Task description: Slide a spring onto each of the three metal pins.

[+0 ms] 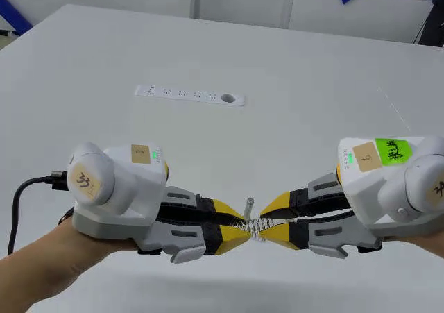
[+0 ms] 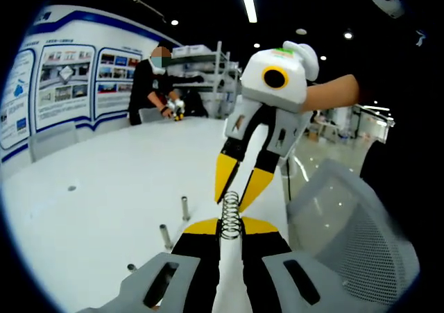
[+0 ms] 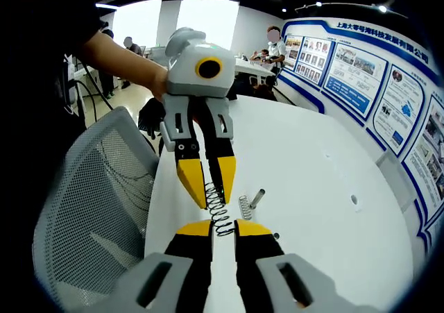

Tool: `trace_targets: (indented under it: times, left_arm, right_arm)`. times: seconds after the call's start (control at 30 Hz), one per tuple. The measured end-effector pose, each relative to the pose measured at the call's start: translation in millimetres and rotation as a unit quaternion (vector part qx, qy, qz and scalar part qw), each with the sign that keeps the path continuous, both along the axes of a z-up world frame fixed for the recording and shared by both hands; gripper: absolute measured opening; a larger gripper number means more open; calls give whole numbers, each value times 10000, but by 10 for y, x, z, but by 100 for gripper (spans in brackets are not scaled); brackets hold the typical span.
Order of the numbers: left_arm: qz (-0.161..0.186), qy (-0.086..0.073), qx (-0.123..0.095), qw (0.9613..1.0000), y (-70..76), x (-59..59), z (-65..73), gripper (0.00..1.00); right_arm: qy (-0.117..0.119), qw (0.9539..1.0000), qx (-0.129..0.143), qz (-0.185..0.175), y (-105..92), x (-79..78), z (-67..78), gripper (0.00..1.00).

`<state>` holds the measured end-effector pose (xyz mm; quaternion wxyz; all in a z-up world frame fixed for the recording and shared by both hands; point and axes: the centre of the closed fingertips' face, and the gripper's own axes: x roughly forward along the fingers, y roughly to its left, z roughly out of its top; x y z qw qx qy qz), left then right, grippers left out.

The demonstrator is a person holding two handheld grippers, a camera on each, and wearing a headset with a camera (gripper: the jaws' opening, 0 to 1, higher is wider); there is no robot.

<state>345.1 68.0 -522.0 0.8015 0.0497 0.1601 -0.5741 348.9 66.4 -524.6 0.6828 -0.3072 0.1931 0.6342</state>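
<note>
Worktop (image 1: 291, 119): white and wide, with a power strip (image 1: 189, 95) lying on its far part.
Left tool (image 1: 239, 231): clenched on one end of the spring.
Right tool (image 1: 267, 224): clenched on the other end, tip to tip with the left tool.
Pins (image 2: 185, 207): three, upright in a row on the worktop.
Spring (image 1: 254, 227): bridges the two tool tips, near one upright pin.
Second spring (image 3: 244, 205): lies just beside a pin; cannot tell if it touches.

Both ends of the thin coiled steel spring (image 1: 255, 227) vanish between yellow jaw tips; the base of the short grey metal pin (image 1: 249, 207) hides behind them; the black cable (image 1: 24, 195) runs off-frame left.
</note>
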Motion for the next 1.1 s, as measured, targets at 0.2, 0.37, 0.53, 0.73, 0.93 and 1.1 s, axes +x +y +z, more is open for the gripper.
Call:
trace_targets:
  times: [0.2, 0.37, 0.53, 0.73, 0.93, 1.1]
  left_arm:
    - [-203, -25, 43, 9998, -19, -16, 24, 9]
    - [-364, -67, 10, 9993, -19, -44, 80, 9]
    - [-362, -87, 9, 9993, -5, -30, 88, 9]
    - [-389, -147, -3, 9991, -18, -27, 100, 9]
    - [-385, -181, -54, 9991, -37, -28, 119, 10]
    - [-371, -234, -58, 9990, -24, -24, 139, 10]
  right_arm:
    - [75, 9995, -65, 309, 5, -28, -26, 13]
    - [192, 9989, -136, 408, 7, -35, -73, 13]
    - [410, 9985, 109, 350, 27, -43, 5, 12]
    - [669, 9968, 350, 274, 29, -49, 105, 12]
    - [780, 9953, 514, 268, 42, -65, 198, 12]
    - [1037, 9910, 822, 197, 106, -97, 298, 12]
